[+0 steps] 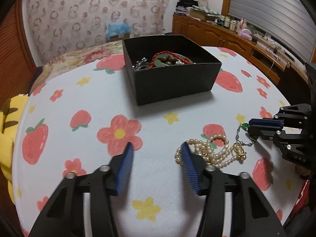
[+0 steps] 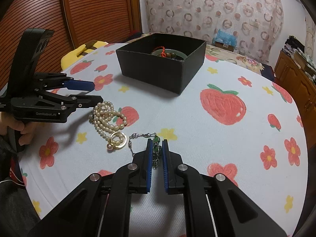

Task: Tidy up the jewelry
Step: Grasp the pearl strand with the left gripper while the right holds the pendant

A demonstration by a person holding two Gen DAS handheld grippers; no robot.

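— Status of your right gripper (image 2: 157, 145)?
— Pinching the green bracelet (image 2: 156, 148) on the tablecloth (image 2: 197, 138).
— Left gripper (image 1: 158, 148)?
— Spread wide beside the pearl necklace (image 1: 213, 152); box (image 1: 173, 86) beyond.

Black angular gripper frames, blue ribbed fingers (image 2: 149, 167), silver screws (white "GenRobot.AI" marking)

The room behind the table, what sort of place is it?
Probably a bedroom at home: a floral bedspread lies behind the strawberry tablecloth, wooden cabinets carry clutter, and a patterned curtain hangs behind.
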